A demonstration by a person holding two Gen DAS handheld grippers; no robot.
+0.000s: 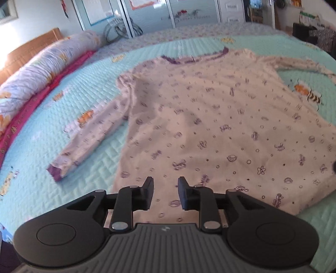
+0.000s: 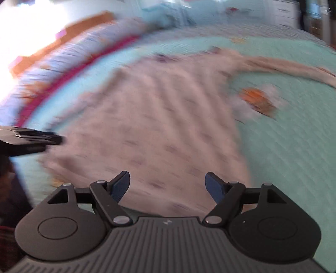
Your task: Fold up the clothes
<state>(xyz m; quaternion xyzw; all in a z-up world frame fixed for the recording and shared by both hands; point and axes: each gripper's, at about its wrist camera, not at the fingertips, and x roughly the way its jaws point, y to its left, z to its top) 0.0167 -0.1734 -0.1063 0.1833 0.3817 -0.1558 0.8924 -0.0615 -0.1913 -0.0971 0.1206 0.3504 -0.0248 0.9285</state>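
Note:
A pale pink long-sleeved top [image 1: 210,126] with a purple sea-creature print and purple collar lies spread flat on the teal quilted bedspread [image 1: 88,184]. One sleeve [image 1: 90,136] stretches toward the near left and ends in a purple cuff [image 1: 55,172]. The other sleeve [image 2: 283,65] reaches out to the far right. My left gripper [image 1: 166,180] hovers over the top's near hem, jaws a little apart, nothing between them. My right gripper [image 2: 167,174] stands wide open over the same hem, further right, in a blurred view. The left gripper [image 2: 42,138] also shows at that view's left edge.
A rolled floral quilt [image 1: 42,69] and a magenta cloth [image 1: 42,96] run along the bed's left side, in front of a wooden headboard [image 1: 31,48]. Sliding wardrobe doors [image 1: 147,12] stand beyond the bed. Bare bedspread [image 2: 294,136] lies right of the top.

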